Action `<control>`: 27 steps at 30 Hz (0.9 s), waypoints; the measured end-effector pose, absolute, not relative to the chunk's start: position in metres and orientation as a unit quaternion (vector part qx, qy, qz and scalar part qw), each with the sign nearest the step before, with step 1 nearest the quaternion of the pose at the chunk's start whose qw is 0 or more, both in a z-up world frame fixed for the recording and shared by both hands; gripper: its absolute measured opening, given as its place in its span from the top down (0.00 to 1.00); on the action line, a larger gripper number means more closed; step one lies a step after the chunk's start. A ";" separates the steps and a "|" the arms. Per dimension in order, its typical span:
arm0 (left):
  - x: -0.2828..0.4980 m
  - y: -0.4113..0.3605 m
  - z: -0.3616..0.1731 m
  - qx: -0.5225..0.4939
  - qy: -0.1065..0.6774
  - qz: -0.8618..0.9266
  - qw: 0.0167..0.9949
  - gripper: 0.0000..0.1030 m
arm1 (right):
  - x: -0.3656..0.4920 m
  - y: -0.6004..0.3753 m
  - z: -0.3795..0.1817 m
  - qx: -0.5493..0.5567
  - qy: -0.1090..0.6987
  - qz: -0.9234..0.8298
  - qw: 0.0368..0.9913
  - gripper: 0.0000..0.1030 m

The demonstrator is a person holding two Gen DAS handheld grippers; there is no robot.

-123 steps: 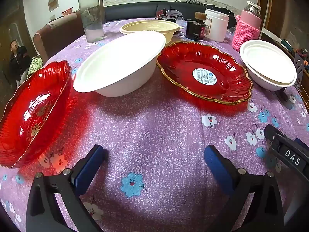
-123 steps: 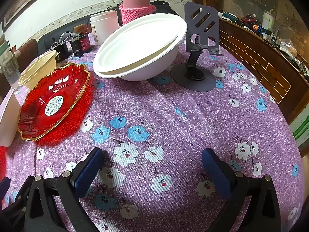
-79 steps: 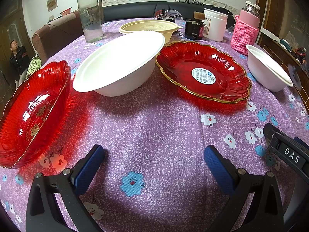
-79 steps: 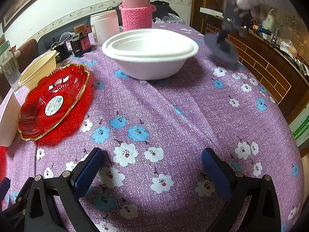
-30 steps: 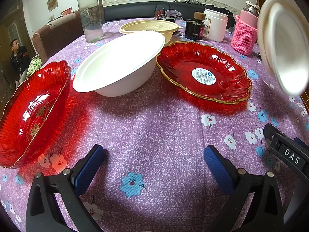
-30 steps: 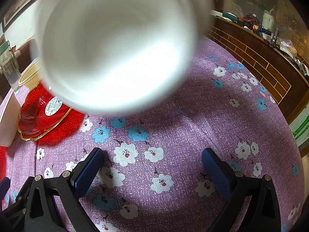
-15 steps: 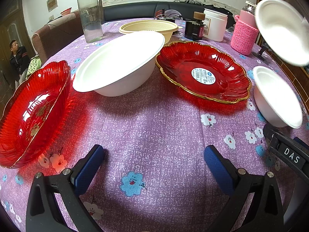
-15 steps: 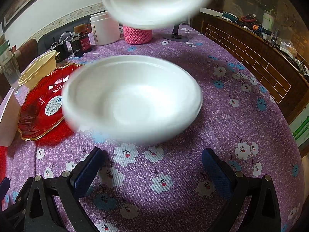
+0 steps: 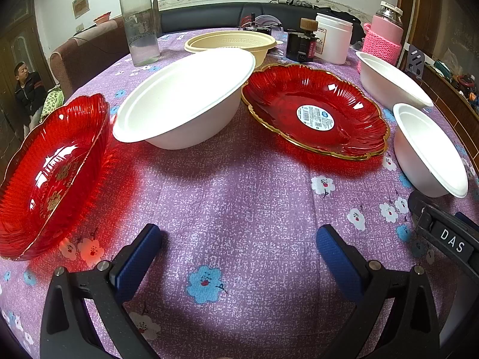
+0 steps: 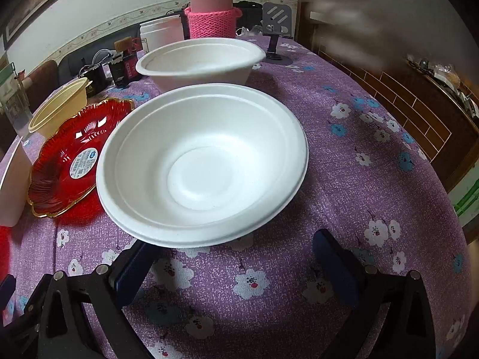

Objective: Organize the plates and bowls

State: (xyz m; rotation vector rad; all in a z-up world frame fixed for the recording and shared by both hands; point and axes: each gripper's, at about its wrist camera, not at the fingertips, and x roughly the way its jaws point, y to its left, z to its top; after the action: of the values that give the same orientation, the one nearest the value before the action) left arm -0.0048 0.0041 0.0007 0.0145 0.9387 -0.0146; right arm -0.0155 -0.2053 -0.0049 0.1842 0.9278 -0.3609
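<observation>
Both grippers rest open and empty near the table's front edge: my left gripper [image 9: 239,245] and my right gripper [image 10: 230,257]. In the left wrist view a red plate [image 9: 51,164] lies at left, a large white bowl [image 9: 185,95] behind it, a gold-rimmed red plate [image 9: 314,113] in the middle, and two white bowls at right, one near [image 9: 428,149] and one far [image 9: 389,80]. A beige bowl [image 9: 230,43] stands at the back. In the right wrist view the near white bowl [image 10: 200,161] sits just ahead of my fingers, the far white bowl [image 10: 200,59] behind it.
A water bottle [image 9: 139,21], a white jar [image 9: 333,40], a dark jar [image 9: 301,42] and a pink knit-covered flask [image 10: 211,9] stand at the back. A phone stand [image 10: 275,30] is at the far right. A floral purple cloth [image 9: 239,197] covers the table. A blurred hand [image 10: 353,27] is at upper right.
A hand moved the phone stand back, lifted the stacked white bowls and set them down as two separate bowls, one near my right gripper. Neither gripper has moved.
</observation>
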 end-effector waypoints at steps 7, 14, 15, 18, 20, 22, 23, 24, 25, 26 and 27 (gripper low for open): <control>-0.006 0.002 0.001 0.006 0.452 -0.003 0.892 0.00 | -0.013 -0.203 -0.006 0.088 0.444 -0.173 0.875 0.01; -0.005 0.001 0.001 0.007 0.453 -0.003 0.892 0.00 | -0.012 -0.204 -0.006 0.088 0.444 -0.173 0.875 0.01; -0.005 0.001 0.001 0.007 0.453 -0.004 0.891 0.00 | -0.012 -0.204 -0.006 0.088 0.444 -0.173 0.875 0.01; -0.007 0.002 0.001 0.016 0.460 -0.022 0.887 0.00 | -0.012 -0.203 -0.006 0.087 0.445 -0.173 0.875 0.01; -0.012 0.003 0.001 0.022 0.461 -0.033 0.886 0.00 | -0.012 -0.203 -0.006 0.088 0.445 -0.173 0.875 0.01; -0.014 0.003 0.002 0.026 0.467 -0.035 0.883 0.00 | -0.012 -0.202 -0.006 0.088 0.445 -0.173 0.874 0.01; -0.015 0.003 0.002 0.027 0.468 -0.037 0.883 0.00 | -0.012 -0.202 -0.005 0.087 0.446 -0.170 0.874 0.01; -0.015 0.003 0.002 0.028 0.469 -0.038 0.882 0.00 | -0.012 -0.201 -0.004 0.085 0.448 -0.164 0.875 0.01; -0.015 0.003 0.002 0.029 0.471 -0.040 0.881 0.00 | -0.012 -0.202 -0.005 0.083 0.452 -0.157 0.874 0.01; -0.015 0.003 0.002 0.034 0.473 -0.046 0.879 0.00 | -0.010 -0.202 -0.004 0.082 0.459 -0.153 0.871 0.01; -0.016 0.003 0.002 0.036 0.475 -0.053 0.878 0.00 | -0.010 -0.203 -0.006 0.082 0.466 -0.150 0.868 0.01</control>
State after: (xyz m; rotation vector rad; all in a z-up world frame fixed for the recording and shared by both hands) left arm -0.0165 0.0029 0.0020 0.0759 0.9902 -0.1115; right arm -0.0097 -0.2027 -0.0057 0.1711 0.9755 -0.3141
